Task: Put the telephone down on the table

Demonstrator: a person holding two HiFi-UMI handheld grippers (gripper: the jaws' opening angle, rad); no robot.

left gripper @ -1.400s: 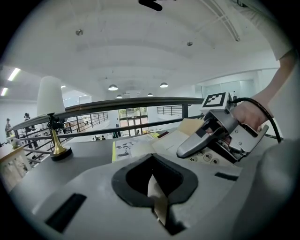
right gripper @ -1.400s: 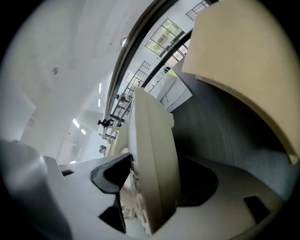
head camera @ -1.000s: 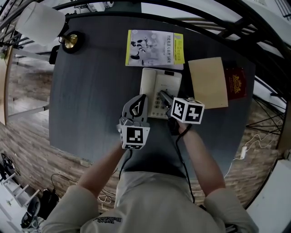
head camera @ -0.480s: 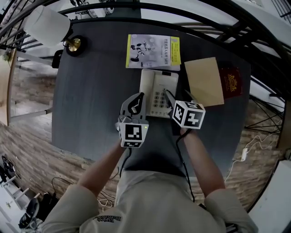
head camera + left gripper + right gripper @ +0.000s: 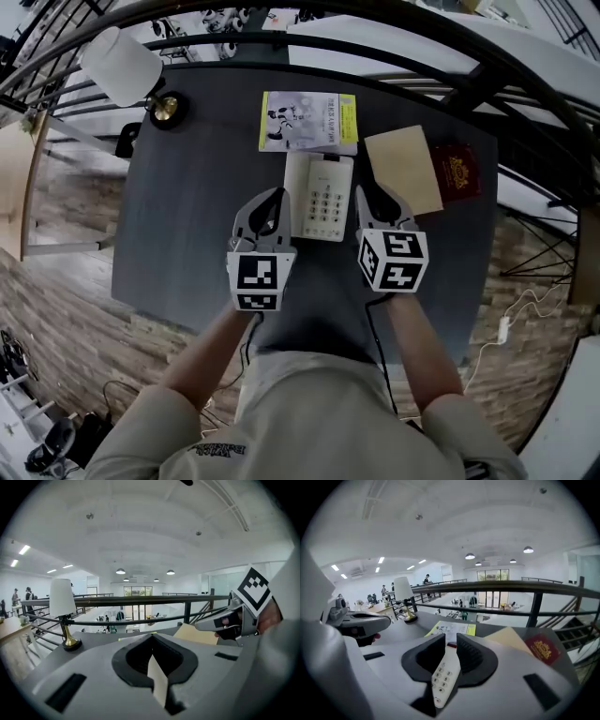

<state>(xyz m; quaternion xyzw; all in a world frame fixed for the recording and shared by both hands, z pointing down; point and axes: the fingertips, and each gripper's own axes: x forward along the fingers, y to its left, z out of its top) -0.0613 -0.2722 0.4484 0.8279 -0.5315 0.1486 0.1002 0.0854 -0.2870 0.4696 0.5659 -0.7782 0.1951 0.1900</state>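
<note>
The cream telephone (image 5: 321, 197) lies flat on the dark table (image 5: 187, 216), keypad up, with nothing gripping it. My left gripper (image 5: 270, 199) hovers above the table just left of it, its jaws together and empty. My right gripper (image 5: 370, 197) hovers just right of it; its jaws are closing, with a narrow gap still showing and nothing between them. Through that gap in the right gripper view (image 5: 451, 639) I see the telephone (image 5: 443, 674) down on the table. In the left gripper view only a cream sliver (image 5: 157, 679) of it shows below the meeting jaws.
A yellow-and-white booklet (image 5: 307, 122) lies just behind the telephone. A tan envelope (image 5: 403, 171) and a red passport (image 5: 457, 173) lie to its right. A white-shaded brass lamp (image 5: 127, 66) stands at the far left corner. A dark railing (image 5: 534, 588) runs past the table's far edge.
Both grippers have lifted off the telephone and drawn apart to either side of it. The right jaws have narrowed. The telephone stays on the table.
</note>
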